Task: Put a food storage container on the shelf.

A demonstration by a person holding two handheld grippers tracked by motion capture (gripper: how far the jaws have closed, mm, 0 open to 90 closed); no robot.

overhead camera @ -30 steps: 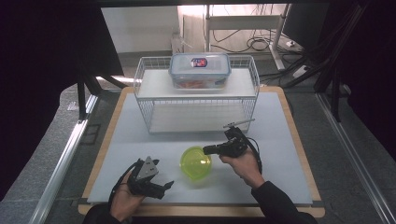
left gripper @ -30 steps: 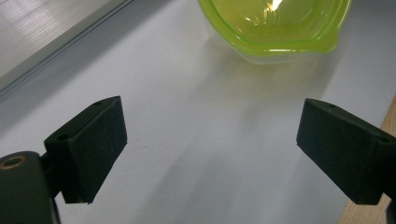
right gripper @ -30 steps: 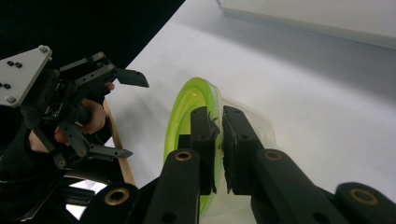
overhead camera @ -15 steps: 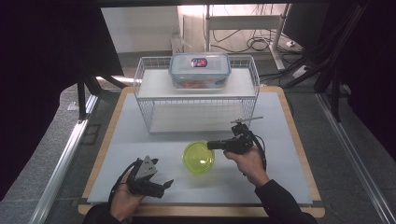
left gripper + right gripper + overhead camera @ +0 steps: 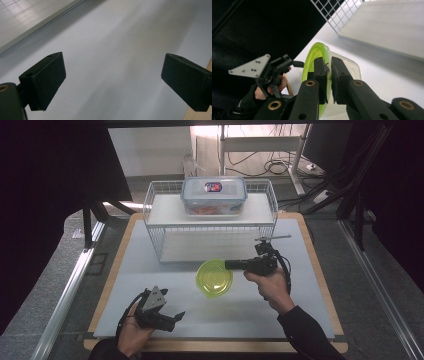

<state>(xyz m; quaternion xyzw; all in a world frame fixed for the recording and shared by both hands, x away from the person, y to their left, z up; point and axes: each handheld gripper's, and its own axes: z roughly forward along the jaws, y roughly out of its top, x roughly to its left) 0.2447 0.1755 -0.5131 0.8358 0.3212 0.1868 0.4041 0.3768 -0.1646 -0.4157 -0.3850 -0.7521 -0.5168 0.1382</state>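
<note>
A round green-lidded container (image 5: 214,278) is gripped at its right rim by the right gripper (image 5: 231,265), just below the middle of the high view, so it's hanging clear of the white table mat (image 5: 310,270) and tilted a bit. In the right gripper view the jaws are pinched nearly together on the lime lid's edge (image 5: 312,62), with the clear tub (image 5: 348,67) seen behind them, the whole thing sitting in the lower middle of that frame.

The left gripper (image 5: 172,316) is held low in the bottom left of the high view, resting near the front edge of the mat, well apart from the container. Its jaws are spread wide with nothing between them, as seen in the left gripper view, where only bare mat (image 5: 120,50) is framed by the two pads.

A white wire rack (image 5: 155,227) is found in the upper middle of the high view, just behind the container, and a clear lidded food box (image 5: 214,195) is parked on top of it.
</note>
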